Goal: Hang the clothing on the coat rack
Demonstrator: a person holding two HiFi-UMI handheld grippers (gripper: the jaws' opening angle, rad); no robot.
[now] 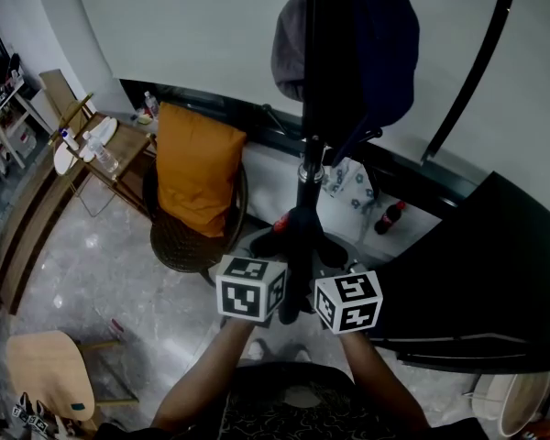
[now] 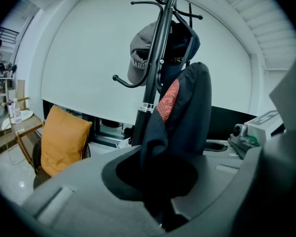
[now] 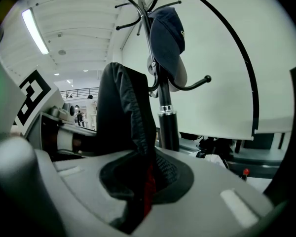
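- My left gripper point(image 2: 160, 209) and right gripper point(image 3: 138, 206) are both clamped on a dark garment point(image 2: 190, 112), raised close before the coat rack point(image 2: 153, 68).
- A navy cap point(image 3: 166, 33) hangs on the rack.

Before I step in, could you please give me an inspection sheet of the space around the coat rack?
Surface: glossy grey floor, with the coat rack standing on it.
Job's things: coat rack upright, a cap hanging on it; dark jacket with red lining held up beside the pole, apparently not yet on a hook.
Clutter: orange cushion on a chair; bottle on the floor; side table with bottles; wooden stool.
Grippers: left gripper and right gripper both have fingers shut on the jacket.
Cables: nothing seen.
Surroundings: white blind behind the rack; curved black bar to the right.
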